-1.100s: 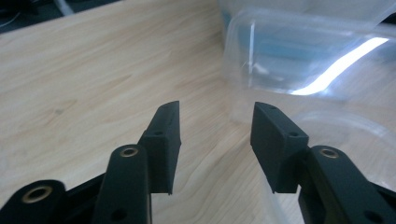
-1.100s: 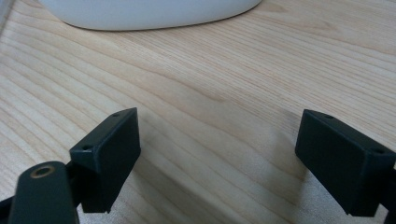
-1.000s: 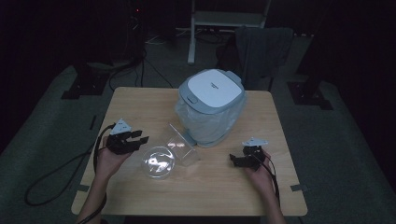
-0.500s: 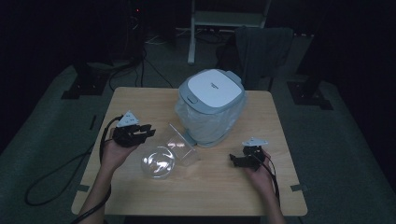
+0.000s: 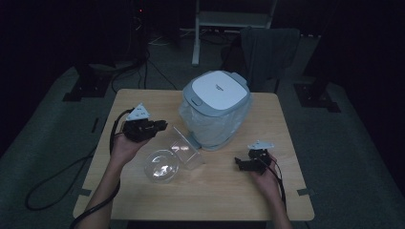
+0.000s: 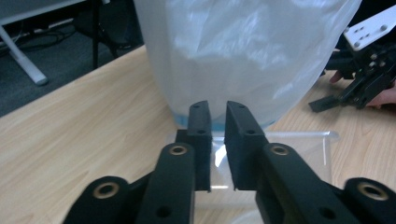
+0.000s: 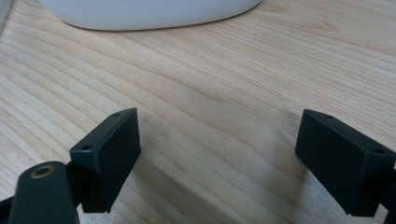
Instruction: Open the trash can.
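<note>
The left gripper [image 5: 152,127] hung near the desk's left edge with its jaws almost shut, only a thin slit between them and nothing inside. It pointed at the clear plastic box [image 5: 185,151], which sat near the middle of the desk, just in front of the white bin [image 5: 216,109] and beside the glass bowl [image 5: 162,165]. The right gripper [image 5: 242,163] rested low toward the right edge with its jaws spread wide over bare wood, holding nothing.

The likely trouble was the narrow slit: if the left gripper pushed on as it was, the tips might shove the light box toward the bin's bag [image 6: 243,56] rather than straddle its wall. The box could also slide into the bowl.

In the left gripper view the box [image 6: 299,149] looked thin-walled, glossy and see-through, its rim catching light and the wood showing through it. It appeared empty, though dim light left its far side hard to read.
</note>
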`<control>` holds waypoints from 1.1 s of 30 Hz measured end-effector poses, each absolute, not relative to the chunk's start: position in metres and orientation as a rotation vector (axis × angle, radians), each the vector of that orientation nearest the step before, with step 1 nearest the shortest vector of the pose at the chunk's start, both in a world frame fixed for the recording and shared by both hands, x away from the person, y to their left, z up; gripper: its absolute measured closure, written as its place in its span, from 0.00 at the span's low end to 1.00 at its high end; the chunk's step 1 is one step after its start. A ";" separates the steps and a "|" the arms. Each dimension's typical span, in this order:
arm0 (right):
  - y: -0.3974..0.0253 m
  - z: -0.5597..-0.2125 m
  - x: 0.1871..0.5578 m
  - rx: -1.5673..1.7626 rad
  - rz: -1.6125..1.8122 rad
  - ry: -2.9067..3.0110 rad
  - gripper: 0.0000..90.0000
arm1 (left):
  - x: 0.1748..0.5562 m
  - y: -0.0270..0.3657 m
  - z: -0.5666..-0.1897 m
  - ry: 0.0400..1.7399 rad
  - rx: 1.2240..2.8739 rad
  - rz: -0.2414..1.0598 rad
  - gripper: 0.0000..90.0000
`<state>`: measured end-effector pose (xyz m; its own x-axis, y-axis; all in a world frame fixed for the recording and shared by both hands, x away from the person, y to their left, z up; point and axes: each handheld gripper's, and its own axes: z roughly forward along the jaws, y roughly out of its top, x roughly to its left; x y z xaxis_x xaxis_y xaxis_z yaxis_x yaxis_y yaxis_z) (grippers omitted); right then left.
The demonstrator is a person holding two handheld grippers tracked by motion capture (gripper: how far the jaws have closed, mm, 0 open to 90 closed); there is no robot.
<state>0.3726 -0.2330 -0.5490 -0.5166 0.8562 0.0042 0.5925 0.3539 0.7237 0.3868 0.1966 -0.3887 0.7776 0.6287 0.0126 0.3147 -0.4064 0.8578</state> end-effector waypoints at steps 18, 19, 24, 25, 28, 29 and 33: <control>-0.233 -0.549 0.373 1.271 0.965 2.246 0.15 | 0.399 0.164 -0.348 0.597 1.990 0.435 1.00; -0.233 -0.549 0.373 1.271 0.965 2.246 0.15 | 0.400 0.162 -0.345 0.591 1.992 0.439 1.00; -0.233 -0.549 0.373 1.271 0.965 2.246 0.15 | 0.405 0.151 -0.334 0.564 1.987 0.443 1.00; -0.233 -0.549 0.373 1.271 0.965 2.246 0.15 | 0.406 0.149 -0.332 0.560 1.987 0.443 1.00; -0.233 -0.549 0.373 1.271 0.964 2.247 0.15 | 0.410 0.141 -0.326 0.547 1.984 0.447 1.00; -0.233 -0.549 0.373 1.271 0.965 2.246 0.15 | 0.411 0.138 -0.324 0.545 1.983 0.445 1.00; -0.233 -0.549 0.373 1.271 0.966 2.245 0.15 | 0.418 0.129 -0.320 0.542 1.978 0.444 1.00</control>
<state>0.3727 -0.2330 -0.5491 -0.5163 0.8564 0.0045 0.5920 0.3532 0.7244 0.4182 0.1286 -0.3198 0.8325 0.5486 0.0770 0.1828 -0.4033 0.8966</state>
